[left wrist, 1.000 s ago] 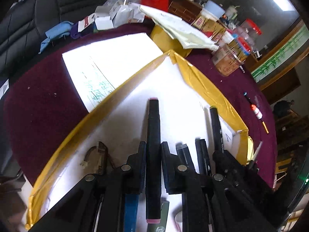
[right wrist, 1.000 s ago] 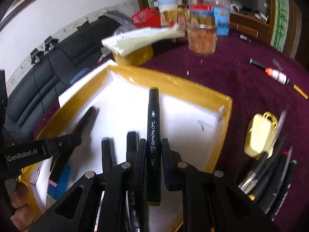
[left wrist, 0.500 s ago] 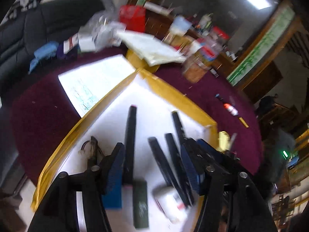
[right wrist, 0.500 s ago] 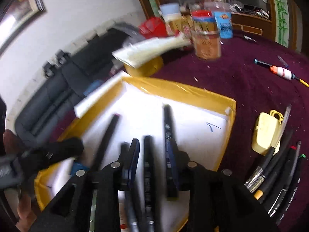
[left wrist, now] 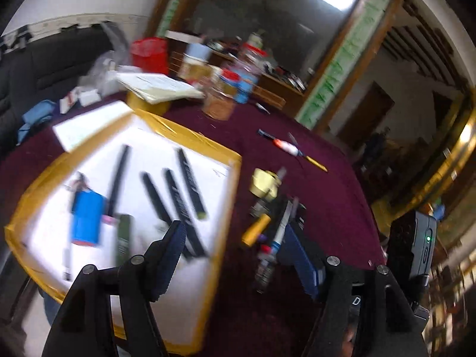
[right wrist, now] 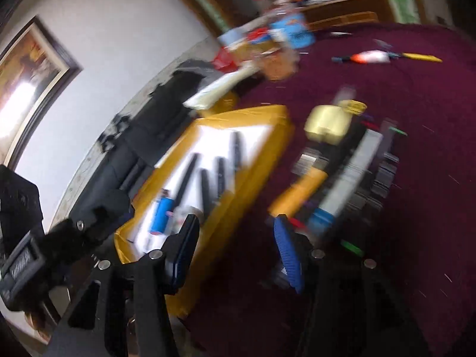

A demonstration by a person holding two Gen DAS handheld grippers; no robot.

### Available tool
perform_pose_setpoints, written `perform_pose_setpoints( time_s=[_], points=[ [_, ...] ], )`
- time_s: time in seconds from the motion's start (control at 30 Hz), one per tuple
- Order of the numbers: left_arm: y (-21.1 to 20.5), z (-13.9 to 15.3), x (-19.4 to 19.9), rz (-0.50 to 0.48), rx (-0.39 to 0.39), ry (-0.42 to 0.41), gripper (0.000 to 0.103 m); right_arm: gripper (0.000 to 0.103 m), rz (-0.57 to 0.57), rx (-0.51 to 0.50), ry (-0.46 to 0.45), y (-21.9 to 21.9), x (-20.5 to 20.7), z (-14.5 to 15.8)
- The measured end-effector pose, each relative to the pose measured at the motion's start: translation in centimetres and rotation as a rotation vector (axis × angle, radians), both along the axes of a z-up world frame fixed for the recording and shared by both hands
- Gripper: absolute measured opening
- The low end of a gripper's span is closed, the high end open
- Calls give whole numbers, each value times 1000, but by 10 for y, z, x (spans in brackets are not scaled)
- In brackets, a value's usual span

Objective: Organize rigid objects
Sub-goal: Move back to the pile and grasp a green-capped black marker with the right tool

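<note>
A white tray with a yellow rim (left wrist: 190, 132) holds several black markers (left wrist: 178, 199), one with a pink end (left wrist: 119, 178), and a blue cylinder (left wrist: 86, 220). My left gripper (left wrist: 235, 247) hangs over the tray's right edge, its jaws opening with nothing between them. To its right, a pile of pens (left wrist: 273, 226) and a pale yellow case (left wrist: 263, 181) lie on the maroon cloth. In the right wrist view, which is blurred, my right gripper (right wrist: 235, 244) is also opening and empty. It hangs between the tray (right wrist: 258, 110) and the pen pile (right wrist: 342, 175).
Jars (left wrist: 221, 98), a stack of papers (left wrist: 157, 87) and a red container (left wrist: 148, 53) crowd the table's far side. A red-and-white float pen (left wrist: 285, 147) lies alone on the cloth. A black sofa (right wrist: 166, 110) stands behind the tray.
Each gripper let go of the black marker it held, and both markers now lie in the tray. Both grippers opened and swung right towards the pen pile.
</note>
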State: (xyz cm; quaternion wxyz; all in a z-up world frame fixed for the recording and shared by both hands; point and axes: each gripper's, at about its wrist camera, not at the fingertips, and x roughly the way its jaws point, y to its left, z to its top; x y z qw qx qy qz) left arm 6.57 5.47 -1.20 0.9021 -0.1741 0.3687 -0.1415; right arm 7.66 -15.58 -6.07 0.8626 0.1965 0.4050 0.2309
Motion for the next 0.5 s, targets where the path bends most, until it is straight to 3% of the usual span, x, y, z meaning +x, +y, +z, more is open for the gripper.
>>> perform_pose_setpoints(
  time_s=[0.13, 0.27, 0.5],
  points=[
    [-28, -10, -4, -74, 16, 21, 72, 52, -129, -17, 47, -46, -14, -9],
    [-39, -18, -8, -99, 27, 37, 72, 51, -233, -60, 121, -75, -2, -21],
    [-32, -21, -11, -88, 41, 36, 72, 43, -242, -165, 187, -66, 47, -32]
  ],
)
